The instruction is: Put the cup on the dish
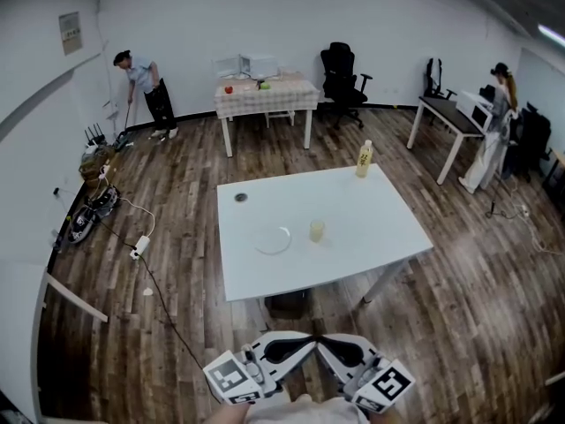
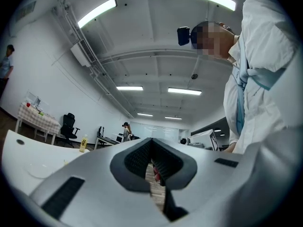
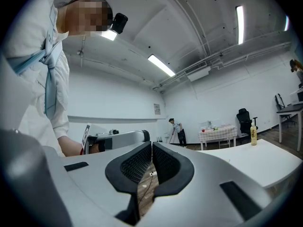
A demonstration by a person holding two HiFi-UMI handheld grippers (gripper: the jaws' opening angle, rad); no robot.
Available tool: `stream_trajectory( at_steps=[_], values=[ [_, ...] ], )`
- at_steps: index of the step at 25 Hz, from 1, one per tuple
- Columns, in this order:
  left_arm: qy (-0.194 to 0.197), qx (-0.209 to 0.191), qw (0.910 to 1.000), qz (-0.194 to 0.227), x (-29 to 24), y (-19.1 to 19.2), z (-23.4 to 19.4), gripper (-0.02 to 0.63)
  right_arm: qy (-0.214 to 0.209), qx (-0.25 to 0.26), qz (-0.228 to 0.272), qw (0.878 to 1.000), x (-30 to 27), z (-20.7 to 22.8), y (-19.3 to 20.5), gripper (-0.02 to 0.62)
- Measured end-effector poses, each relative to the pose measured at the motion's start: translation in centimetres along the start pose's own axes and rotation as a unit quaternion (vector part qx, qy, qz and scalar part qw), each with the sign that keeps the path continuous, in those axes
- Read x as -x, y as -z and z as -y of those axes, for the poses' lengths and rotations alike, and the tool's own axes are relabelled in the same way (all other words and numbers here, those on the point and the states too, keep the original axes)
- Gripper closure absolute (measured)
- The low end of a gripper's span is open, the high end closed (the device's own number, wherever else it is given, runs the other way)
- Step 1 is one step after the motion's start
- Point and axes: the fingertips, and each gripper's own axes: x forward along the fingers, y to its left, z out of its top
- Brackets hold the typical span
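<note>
A small yellowish cup (image 1: 317, 230) stands upright on the white table (image 1: 371, 237), just right of a clear round dish (image 1: 272, 239) and apart from it. The dish also shows faintly in the left gripper view (image 2: 40, 168). Both grippers hang low in front of the person, well short of the table's near edge, with their tips turned toward each other. The left gripper (image 1: 303, 344) (image 2: 152, 162) is shut with nothing between its pads. The right gripper (image 1: 326, 344) (image 3: 151, 160) is likewise shut and empty.
A yellow bottle (image 1: 364, 159) stands at the table's far right corner, a small dark disc (image 1: 241, 198) at far left. Behind are a checkered table (image 1: 265, 95), an office chair (image 1: 342, 76) and desks (image 1: 450, 117). Cables (image 1: 141, 246) lie on the floor at left. Two people stand at the room's edges.
</note>
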Motion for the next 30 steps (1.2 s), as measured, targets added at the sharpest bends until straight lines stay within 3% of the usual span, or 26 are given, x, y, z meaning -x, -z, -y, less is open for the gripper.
stream_trajectory(
  at_steps=[9,30],
  values=[
    [-0.003,0.0,1.0,0.004,0.7,-0.6,-4.5,0.604,-0.018,-0.015,-0.009,1.0,-4.5,1.6,0.9,0.563],
    [0.045,0.013,0.9987,-0.017,2.7,-3.7,-22.0,0.604,0.017,-0.027,-0.015,0.999,-19.8,10.0,1.0,0.563]
  ],
)
